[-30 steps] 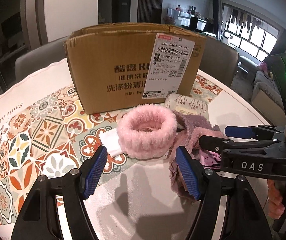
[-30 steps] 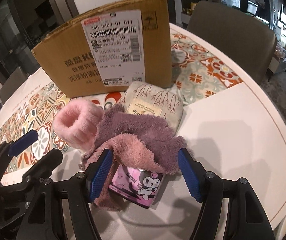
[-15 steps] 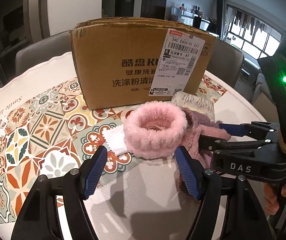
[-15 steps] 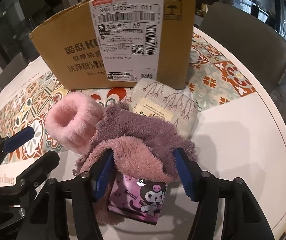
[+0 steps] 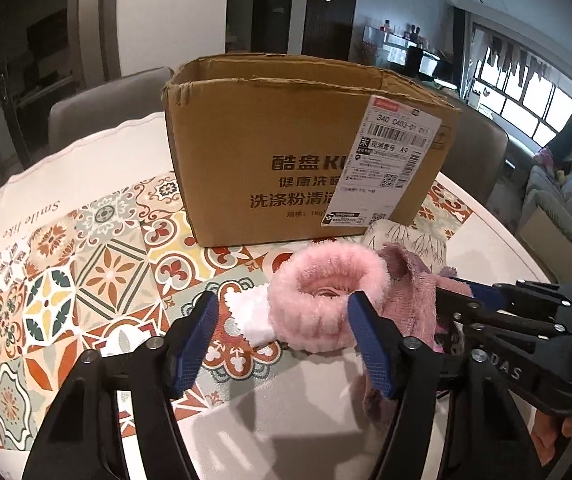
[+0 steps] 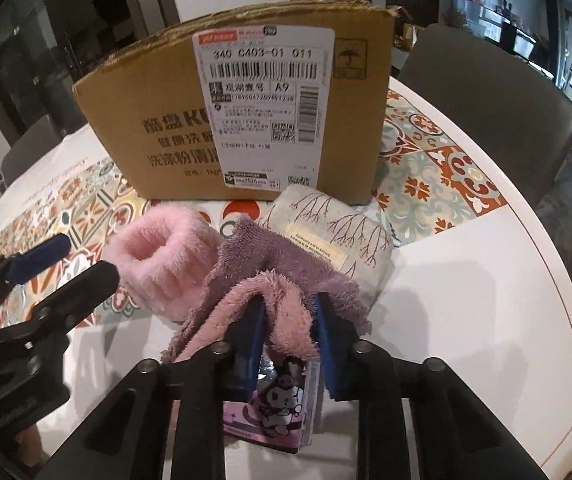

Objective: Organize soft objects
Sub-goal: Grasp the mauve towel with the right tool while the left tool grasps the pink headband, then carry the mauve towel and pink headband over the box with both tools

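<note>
Right gripper (image 6: 288, 334): jaws are closing on a bunched fold of the mauve fleece cloth (image 6: 273, 276); the blue pads are pinching the fabric between them.
Left gripper (image 5: 281, 344): jaws are standing fairly wide and closing a little, framing the pink fluffy band (image 5: 328, 294) without pressing on it.
Cloth position: it is lying on the table (image 6: 466, 300), draped over a cartoon-printed packet (image 6: 277, 400), just beside the pink band and overlapping a twig-patterned pouch (image 6: 342, 232).
Box: the cardboard box (image 6: 245, 112) is standing open-topped just behind the pile, on the patterned tablecloth (image 5: 65, 272).
Step in hand: securing a grasp on the cloth, probably the first of the soft items to go into the box.
Next move: lifting straight up so the cloth is peeling clear of the packet, then carrying it over the box rim.
Caution: the fold may be dragging the packet or the pink band along if it is snagging.
</note>
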Tool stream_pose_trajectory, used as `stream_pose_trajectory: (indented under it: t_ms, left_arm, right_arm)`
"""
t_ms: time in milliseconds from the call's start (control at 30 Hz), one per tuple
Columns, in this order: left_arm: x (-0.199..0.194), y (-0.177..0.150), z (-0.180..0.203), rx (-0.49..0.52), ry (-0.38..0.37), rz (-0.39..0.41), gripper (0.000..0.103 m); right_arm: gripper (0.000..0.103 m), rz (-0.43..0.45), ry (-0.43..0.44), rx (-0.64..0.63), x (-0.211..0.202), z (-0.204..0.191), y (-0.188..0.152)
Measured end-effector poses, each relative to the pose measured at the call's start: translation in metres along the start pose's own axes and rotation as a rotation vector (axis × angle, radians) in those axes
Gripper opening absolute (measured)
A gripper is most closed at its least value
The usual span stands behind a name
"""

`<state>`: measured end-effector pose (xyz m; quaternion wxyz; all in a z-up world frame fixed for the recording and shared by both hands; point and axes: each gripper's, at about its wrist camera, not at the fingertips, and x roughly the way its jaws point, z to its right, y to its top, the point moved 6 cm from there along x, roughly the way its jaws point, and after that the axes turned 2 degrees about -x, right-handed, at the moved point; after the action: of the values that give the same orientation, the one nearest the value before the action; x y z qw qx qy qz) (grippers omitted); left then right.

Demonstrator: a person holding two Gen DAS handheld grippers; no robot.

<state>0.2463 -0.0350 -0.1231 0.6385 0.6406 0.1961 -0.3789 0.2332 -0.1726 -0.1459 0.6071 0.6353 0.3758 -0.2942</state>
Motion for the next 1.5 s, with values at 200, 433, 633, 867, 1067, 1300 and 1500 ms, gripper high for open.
stream_pose_trajectory:
  t_ms: [200,433,633,867,1067,1300,1500]
  left_arm:
    - [0.004,0.003,-0.002,-0.034,-0.023,-0.012,0.061]
    - [0.017,0.006,-0.002,-0.042,-0.011,-0.041,0.041]
    - [0.031,0.0,-0.003,-0.078,-0.044,-0.102,0.021]
    - [0.032,-0.009,-0.001,-0.076,-0.05,-0.121,0.012]
    - [0.003,0.0,0.007,-0.049,-0.022,-0.018,0.012]
    - [-0.036,0.016,0.014,-0.027,0.011,0.082,0.012]
    - [-0.061,0.026,0.019,-0.01,0.047,0.138,0.012]
  right_arm:
    - [0.019,0.049,-0.01,0.005,-0.013,-0.004,0.006]
    - [0.019,0.07,-0.005,0.026,-0.019,-0.005,0.009]
    - [0.019,0.057,0.001,0.044,-0.014,-0.004,0.007]
    - [0.019,0.05,0.014,0.046,-0.012,-0.008,0.005]
    - [0.019,0.066,0.013,0.059,-0.022,-0.003,0.002]
    - [0.019,0.132,0.014,0.071,-0.054,0.002,0.005]
    - [0.019,0.199,0.007,0.064,-0.082,0.003,0.012]
